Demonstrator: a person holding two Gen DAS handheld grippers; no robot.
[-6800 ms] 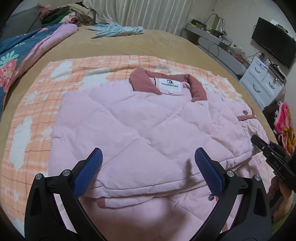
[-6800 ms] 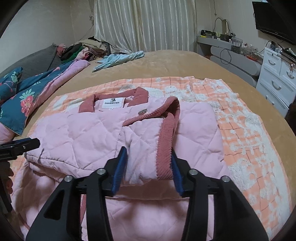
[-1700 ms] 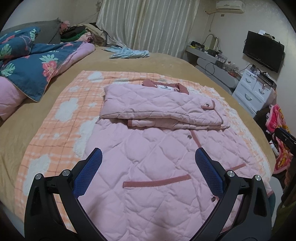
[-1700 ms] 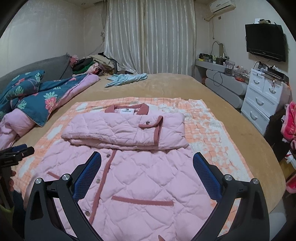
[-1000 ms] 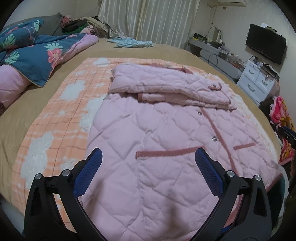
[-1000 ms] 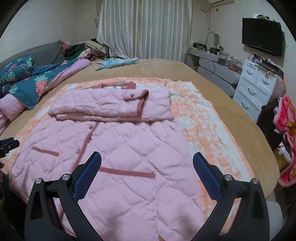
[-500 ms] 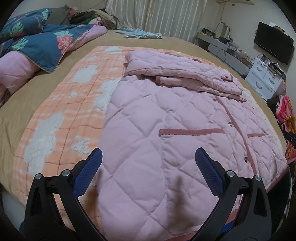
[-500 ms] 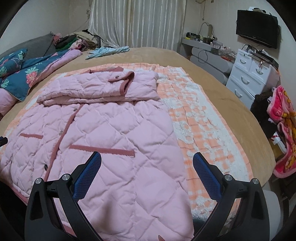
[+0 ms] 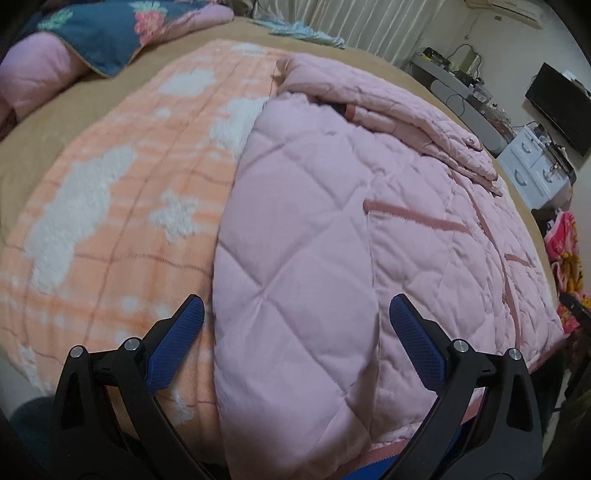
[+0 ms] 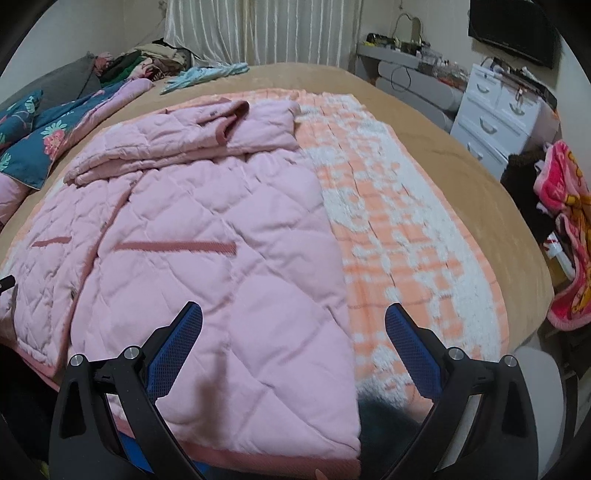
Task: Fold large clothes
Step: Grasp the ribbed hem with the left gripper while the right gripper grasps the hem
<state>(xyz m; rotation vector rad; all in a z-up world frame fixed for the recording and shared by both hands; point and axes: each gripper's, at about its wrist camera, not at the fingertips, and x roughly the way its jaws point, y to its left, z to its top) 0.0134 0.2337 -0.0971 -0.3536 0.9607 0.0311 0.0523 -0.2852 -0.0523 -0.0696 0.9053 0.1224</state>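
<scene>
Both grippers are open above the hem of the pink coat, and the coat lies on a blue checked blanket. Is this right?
Not quite: the blanket is orange and white checked, not blue, as the right wrist view shows. The left gripper and right gripper are open above the pink coat hem.

A wide bed point(image 10: 461, 173) with a tan cover fills the room, an orange-and-white checked blanket point(image 10: 406, 236) spread over it ahead of the fingers. Pale curtains point(image 10: 258, 33) hang at the far wall. A white chest of drawers point(image 10: 498, 110) stands off to the right, a dark television point(image 10: 513, 29) above it. A floral quilt point(image 10: 48, 136) lies far left, beside heaped clothes point(image 10: 147, 62).
</scene>
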